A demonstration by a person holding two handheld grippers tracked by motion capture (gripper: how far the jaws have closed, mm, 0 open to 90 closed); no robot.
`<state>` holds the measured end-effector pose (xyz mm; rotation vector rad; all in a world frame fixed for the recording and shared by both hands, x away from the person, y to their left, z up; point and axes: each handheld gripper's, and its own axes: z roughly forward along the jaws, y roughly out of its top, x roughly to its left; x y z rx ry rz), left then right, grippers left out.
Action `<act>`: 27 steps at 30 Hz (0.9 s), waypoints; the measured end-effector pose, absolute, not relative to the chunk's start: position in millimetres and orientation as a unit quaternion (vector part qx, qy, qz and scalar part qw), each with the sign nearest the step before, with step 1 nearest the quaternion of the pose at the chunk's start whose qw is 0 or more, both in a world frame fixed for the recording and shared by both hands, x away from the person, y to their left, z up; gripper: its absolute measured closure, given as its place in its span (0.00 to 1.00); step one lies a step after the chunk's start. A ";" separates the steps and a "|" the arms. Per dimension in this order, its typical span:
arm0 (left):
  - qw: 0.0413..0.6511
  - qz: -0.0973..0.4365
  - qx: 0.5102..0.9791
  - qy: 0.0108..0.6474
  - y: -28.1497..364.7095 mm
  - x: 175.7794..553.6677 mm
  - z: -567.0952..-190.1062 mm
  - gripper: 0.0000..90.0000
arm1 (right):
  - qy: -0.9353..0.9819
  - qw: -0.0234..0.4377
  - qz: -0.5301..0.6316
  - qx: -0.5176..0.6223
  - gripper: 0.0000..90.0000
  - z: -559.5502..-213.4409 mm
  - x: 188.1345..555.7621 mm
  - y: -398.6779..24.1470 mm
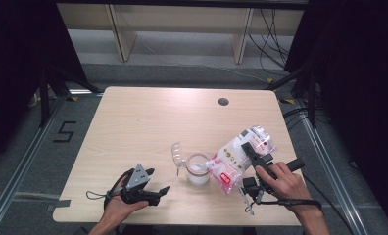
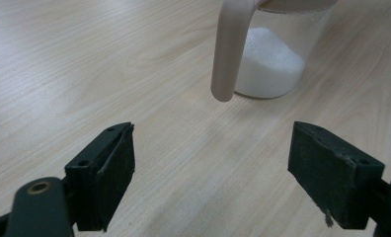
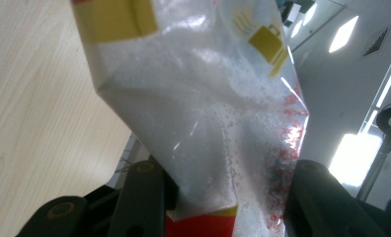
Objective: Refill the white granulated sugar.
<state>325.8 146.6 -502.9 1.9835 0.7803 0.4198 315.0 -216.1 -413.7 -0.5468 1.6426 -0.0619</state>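
Surface [image 1: 133, 127]: light wood, rounded corners, cable hole [image 1: 223, 102] near the far edge. Far half and left side are bare, so there is open room there. Work sits in the near-right quarter. The right hand-held gripper [image 1: 254, 155] and the person's right hand [image 1: 285, 183] lie close to the right edge; the left hand-held gripper [image 1: 155, 183] lies close to the near edge.

Right hand-held gripper: jaws part closed, clamped on the bottom end of a clear plastic bag [image 1: 238, 156] w/ red and yellow print. In the right gripper view the bag [image 3: 198, 113] rises between both jaws, film creased, white grains clinging inside. Bag is tilted, mouth end low and left, over the rim of the jug [image 1: 198, 169].

Left hand-held gripper: jaws wide apart, nothing between them, resting low at the surface. Holds nothing, touches no item. In the left gripper view its pads [image 2: 114, 173] frame bare wood.

Jug: clear, beige rim and handle [image 2: 230, 49], approx. centre-near of the surface. White powder [image 2: 270, 66] is heaped in its bottom. Jug stands between the two grippers: ahead of the left one w/ a clear gap, handle facing it; just beside the right one's bag. Lid [image 1: 177, 154] is tipped open at the jug's far-left side.
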 end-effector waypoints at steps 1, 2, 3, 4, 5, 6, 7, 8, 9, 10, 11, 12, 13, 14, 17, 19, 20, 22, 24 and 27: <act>0.466 0.171 0.808 0.318 146.6 325.8 -502.9 0.20 | 0.723 0.647 -0.032 -0.241 0.71 -413.1 314.7 -216.3; 0.466 0.171 0.808 0.318 146.6 325.8 -502.9 0.20 | 0.723 0.647 -0.032 -0.241 0.71 -413.1 314.8 -216.2; 0.466 0.171 0.808 0.318 146.6 325.8 -502.9 0.20 | 0.723 0.647 -0.030 -0.241 0.71 -413.3 314.9 -216.3; 0.466 0.171 0.808 0.318 146.6 325.9 -502.9 0.20 | 0.719 0.649 -0.036 -0.248 0.71 -411.8 314.7 -215.7; 0.466 0.171 0.808 0.318 146.6 325.9 -502.9 0.20 | 0.721 0.649 -0.027 -0.240 0.71 -413.2 314.7 -215.9; 0.466 0.171 0.808 0.317 146.6 325.9 -503.0 0.20 | 0.720 0.648 -0.031 -0.245 0.71 -412.5 314.9 -215.9; 0.466 0.171 0.808 0.317 146.5 326.0 -503.0 0.20 | 0.718 0.649 -0.037 -0.249 0.71 -411.7 314.8 -215.8; 0.466 0.171 0.808 0.317 146.5 325.9 -503.0 0.20 | 0.725 0.647 -0.037 -0.234 0.71 -413.3 313.5 -217.1; 0.466 0.171 0.808 0.318 146.5 325.8 -503.0 0.20 | 0.724 0.647 -0.037 -0.234 0.71 -413.4 313.5 -217.2; 0.466 0.171 0.808 0.317 146.6 325.9 -502.9 0.20 | 0.724 0.648 -0.036 -0.234 0.71 -413.3 313.5 -217.2; 0.466 0.171 0.808 0.318 146.6 325.8 -502.9 0.20 | 0.725 0.647 -0.037 -0.234 0.71 -413.3 313.5 -217.2; 0.466 0.171 0.808 0.318 146.7 325.8 -502.9 0.20 | 0.725 0.647 -0.036 -0.234 0.71 -413.3 313.4 -217.2; 0.466 0.171 0.808 0.318 146.7 325.8 -502.8 0.20 | 0.719 0.648 -0.037 -0.248 0.71 -411.7 314.6 -215.8; 0.466 0.171 0.808 0.318 146.6 325.7 -502.8 0.20 | 0.720 0.650 -0.028 -0.242 0.71 -413.1 314.5 -215.7; 0.466 0.171 0.808 0.318 146.7 325.8 -502.8 0.20 | 0.720 0.649 -0.028 -0.242 0.71 -413.1 314.6 -215.7; 0.466 0.171 0.808 0.318 146.7 325.8 -502.8 0.20 | 0.719 0.648 -0.032 -0.247 0.71 -412.2 314.9 -215.8; 0.466 0.171 0.808 0.318 146.7 325.8 -502.8 0.20 | 0.720 0.648 -0.033 -0.246 0.71 -412.3 314.9 -215.9; 0.466 0.171 0.808 0.318 146.7 325.8 -502.9 0.20 | 0.720 0.648 -0.030 -0.247 0.71 -413.1 315.1 -215.9; 0.466 0.171 0.808 0.318 146.7 325.8 -502.8 0.20 | 0.721 0.648 -0.028 -0.246 0.71 -413.5 315.2 -215.7; 0.466 0.171 0.808 0.318 146.7 325.8 -502.8 0.20 | 0.720 0.648 -0.026 -0.245 0.71 -413.5 315.3 -215.6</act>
